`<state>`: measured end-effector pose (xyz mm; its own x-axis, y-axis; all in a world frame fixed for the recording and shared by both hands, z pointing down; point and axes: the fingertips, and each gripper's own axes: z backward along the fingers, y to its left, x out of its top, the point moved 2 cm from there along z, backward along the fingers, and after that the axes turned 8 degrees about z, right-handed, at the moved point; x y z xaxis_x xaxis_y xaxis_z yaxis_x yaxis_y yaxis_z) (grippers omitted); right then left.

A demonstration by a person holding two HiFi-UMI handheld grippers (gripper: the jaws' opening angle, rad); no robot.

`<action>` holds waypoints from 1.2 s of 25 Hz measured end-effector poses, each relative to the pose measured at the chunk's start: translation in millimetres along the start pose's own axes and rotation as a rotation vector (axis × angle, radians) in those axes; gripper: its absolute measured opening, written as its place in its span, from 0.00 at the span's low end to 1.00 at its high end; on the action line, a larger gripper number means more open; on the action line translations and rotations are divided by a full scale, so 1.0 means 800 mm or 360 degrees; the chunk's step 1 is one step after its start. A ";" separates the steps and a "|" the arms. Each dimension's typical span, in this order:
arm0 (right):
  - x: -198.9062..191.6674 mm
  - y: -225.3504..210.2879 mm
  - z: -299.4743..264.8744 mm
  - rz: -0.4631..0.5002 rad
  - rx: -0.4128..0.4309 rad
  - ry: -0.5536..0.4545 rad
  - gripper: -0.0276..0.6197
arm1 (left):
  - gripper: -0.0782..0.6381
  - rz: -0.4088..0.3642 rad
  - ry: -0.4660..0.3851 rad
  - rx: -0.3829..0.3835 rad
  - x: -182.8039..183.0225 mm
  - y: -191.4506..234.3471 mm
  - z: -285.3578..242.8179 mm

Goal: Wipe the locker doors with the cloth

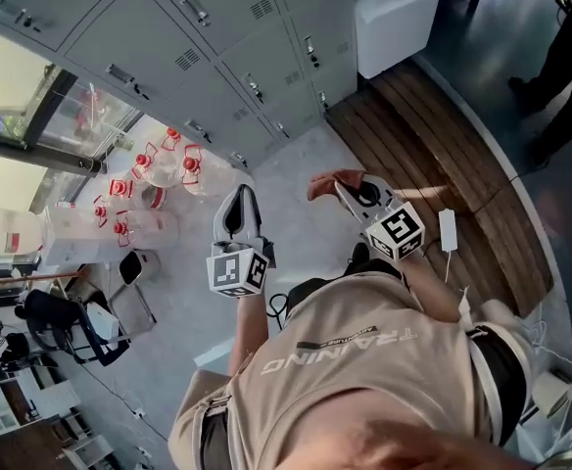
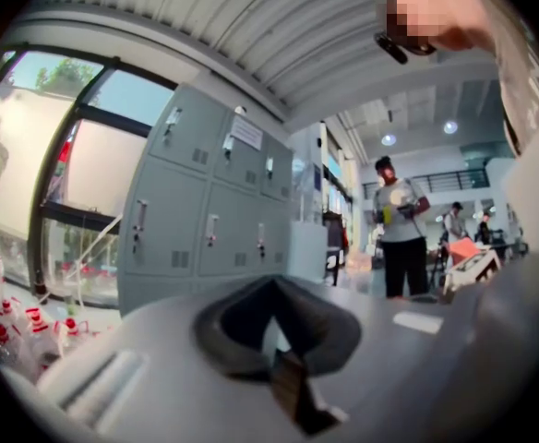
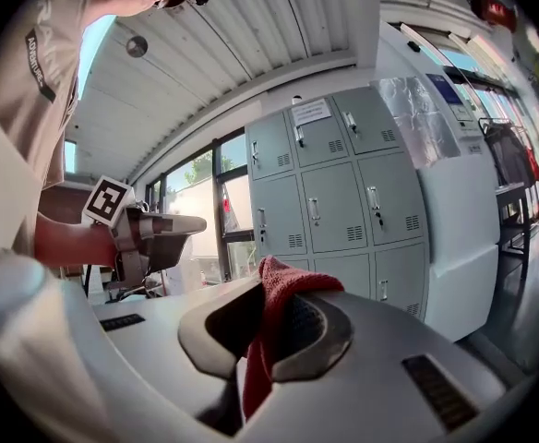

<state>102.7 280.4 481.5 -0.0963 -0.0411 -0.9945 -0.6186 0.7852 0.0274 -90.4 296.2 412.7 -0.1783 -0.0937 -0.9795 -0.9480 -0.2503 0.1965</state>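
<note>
Item: red cloth, pinched in my right gripper, my left gripper pressed together on nothing; locker doors well apart at 11 o'clock, so I'd step closer, flatten the cloth, wipe door by door.

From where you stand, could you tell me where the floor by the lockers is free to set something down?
The grey floor in front of the lockers is bare, as is most of the wooden decking to its right. It is crowded at the left, by the window, with red-capped bottles.
</note>
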 end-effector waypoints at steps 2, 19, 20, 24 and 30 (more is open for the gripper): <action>-0.004 -0.019 -0.008 -0.0006 0.0016 0.0006 0.09 | 0.12 0.0014 0.0015 0.0038 -0.005 0.002 -0.012; 0.026 -0.115 -0.157 0.0041 0.0003 0.0042 0.09 | 0.12 0.0022 -0.0068 -0.0045 0.018 0.099 -0.174; 0.034 -0.121 -0.170 0.0062 -0.0011 0.0041 0.09 | 0.12 0.0013 -0.0085 -0.0063 0.027 0.109 -0.187; 0.060 -0.136 -0.228 0.0139 -0.0055 0.0013 0.09 | 0.12 -0.0018 -0.0072 -0.0119 0.045 0.157 -0.230; 0.065 -0.146 -0.311 0.0163 -0.0027 0.0048 0.09 | 0.12 0.0011 -0.0050 -0.0140 0.052 0.218 -0.284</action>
<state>-24.4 32.9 452.0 -0.1828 0.0199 -0.9829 -0.6172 0.7759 0.1305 -203.2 29.6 416.0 -0.1943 -0.0655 -0.9787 -0.9202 -0.3334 0.2050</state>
